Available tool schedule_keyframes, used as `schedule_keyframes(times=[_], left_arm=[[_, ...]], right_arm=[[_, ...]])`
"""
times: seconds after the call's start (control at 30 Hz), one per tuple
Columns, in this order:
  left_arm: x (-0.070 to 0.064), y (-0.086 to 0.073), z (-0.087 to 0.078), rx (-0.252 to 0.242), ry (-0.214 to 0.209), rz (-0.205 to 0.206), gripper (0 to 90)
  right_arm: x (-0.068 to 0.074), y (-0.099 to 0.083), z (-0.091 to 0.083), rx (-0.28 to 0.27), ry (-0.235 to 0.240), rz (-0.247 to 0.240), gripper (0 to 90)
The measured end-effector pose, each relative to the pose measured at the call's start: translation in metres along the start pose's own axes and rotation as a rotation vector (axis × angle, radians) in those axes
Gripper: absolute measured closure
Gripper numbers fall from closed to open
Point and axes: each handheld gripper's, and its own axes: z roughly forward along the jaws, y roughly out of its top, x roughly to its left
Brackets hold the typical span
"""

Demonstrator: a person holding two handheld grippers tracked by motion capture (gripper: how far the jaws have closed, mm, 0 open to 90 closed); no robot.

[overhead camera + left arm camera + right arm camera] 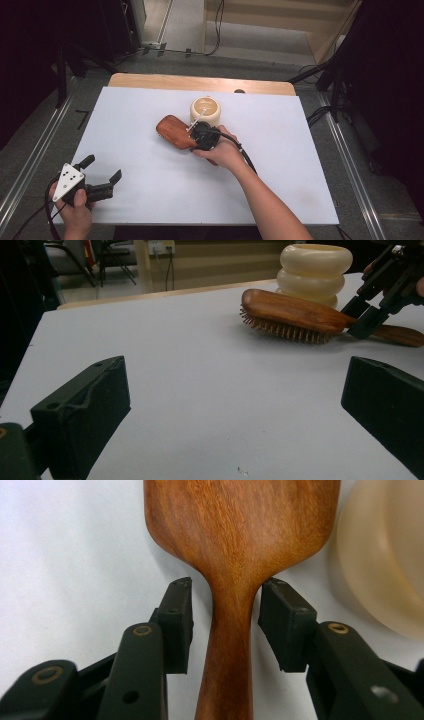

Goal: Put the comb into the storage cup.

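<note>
Wooden hairbrush (pixel 174 131) lain bristles-down on white tabletop (pixel 150 200), beside cream holder (pixel 205 110) | right tool (pixel 226 625) spread astride handle neck, not yet pinched | left tool (pixel 104 176) spread, idle | closing advised squarely, centred on neck.

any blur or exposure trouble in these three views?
High view: table lit evenly, surroundings nearly black. Left gripper view: own jaws soft in the foreground, brush and cream pot sharper. Right gripper view: brush neck crisp between the jaws, pot at the right edge blurred and pale.
</note>
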Motion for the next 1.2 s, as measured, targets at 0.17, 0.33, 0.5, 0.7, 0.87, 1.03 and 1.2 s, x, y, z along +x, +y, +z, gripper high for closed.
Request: schedule_keyframes(times=[0.17, 0.33, 0.5, 0.7, 0.87, 1.03, 1.2], left_arm=[[0.000, 0.000, 0.000, 0.000, -0.001, 0.001, 0.0], [0.000, 0.000, 0.000, 0.000, -0.001, 0.001, 0.0], [0.000, 0.000, 0.000, 0.004, -0.001, 0.004, 0.0], [0.000, 0.000, 0.000, 0.005, -0.001, 0.004, 0.0], [0.000, 0.000, 0.000, 0.001, -0.003, 0.000, 0.0], [0.000, 0.000, 0.000, 0.001, -0.004, 0.002, 0.0], [0.000, 0.000, 0.000, 0.002, -0.002, 0.002, 0.0]], right_arm=[[-0.001, 0.001, 0.006, 0.007, -0.001, 0.001, 59.5], [0.000, 0.002, 0.009, 0.012, -0.005, 0.000, 60.7], [0.000, 0.001, 0.010, 0.004, -0.005, 0.006, 61.5], [0.000, -0.001, 0.010, -0.009, -0.013, -0.009, 69.5], [-0.003, -0.005, 0.009, -0.038, 0.004, -0.010, 70.3], [-0.007, -0.011, 0.009, -0.082, 0.033, 0.007, 70.5], [-0.005, -0.016, 0.010, -0.119, 0.032, -0.002, 70.5]])
